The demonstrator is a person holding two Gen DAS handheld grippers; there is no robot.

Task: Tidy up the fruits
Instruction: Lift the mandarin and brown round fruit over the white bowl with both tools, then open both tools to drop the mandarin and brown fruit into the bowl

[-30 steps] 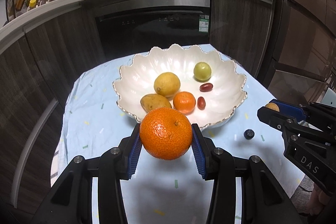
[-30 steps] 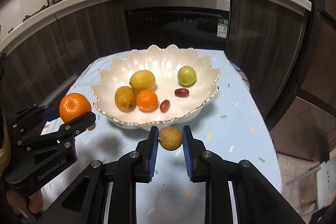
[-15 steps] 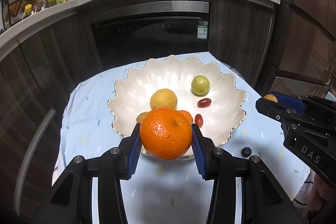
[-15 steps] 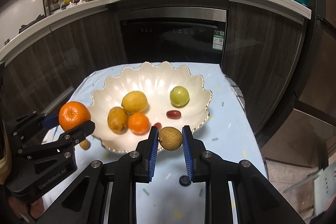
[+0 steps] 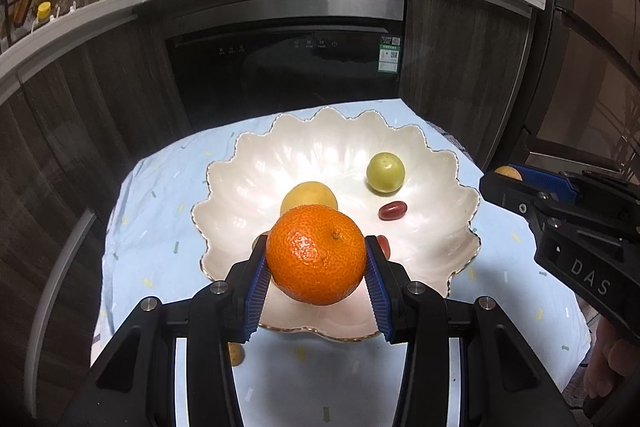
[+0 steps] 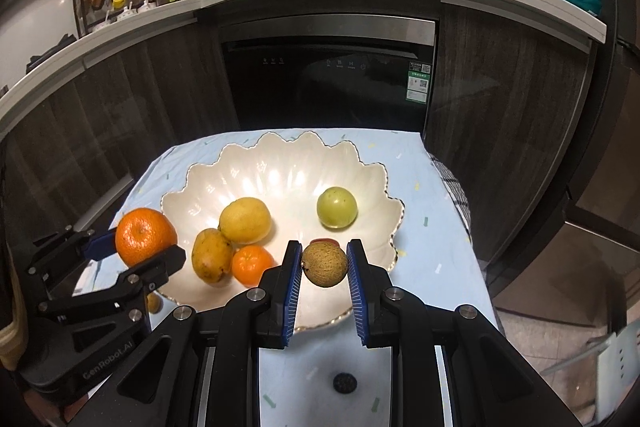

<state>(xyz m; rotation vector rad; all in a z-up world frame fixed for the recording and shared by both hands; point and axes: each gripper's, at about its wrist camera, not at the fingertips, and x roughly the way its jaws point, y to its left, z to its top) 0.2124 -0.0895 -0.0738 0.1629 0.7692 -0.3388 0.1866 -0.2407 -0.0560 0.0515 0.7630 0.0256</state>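
Observation:
My left gripper [image 5: 316, 269] is shut on a large orange [image 5: 316, 255] and holds it over the near rim of a white scalloped bowl [image 5: 440, 171]. My right gripper [image 6: 323, 265] is shut on a small brown round fruit [image 6: 324, 264], also above the bowl's [image 6: 372, 183] near edge. Inside the bowl lie a lemon [image 6: 245, 220], a yellow-brown fruit [image 6: 211, 260], a small mandarin [image 6: 252, 265], a green fruit [image 6: 337, 207] and red grapes [image 5: 393, 210]. From the right wrist view the left gripper [image 6: 136, 259] with its orange [image 6: 145, 236] shows at the left.
The bowl stands on a light blue cloth [image 6: 432, 247] over a small table. A dark berry [image 6: 345, 382] and a small brown fruit [image 5: 236, 353] lie on the cloth in front of the bowl. Dark cabinets and an oven [image 5: 288, 67] stand behind; a hand [image 5: 608, 359] shows at lower right.
Both grippers have moved forward with their fruit, from in front of the bowl to above its near rim. The grips have not altered.

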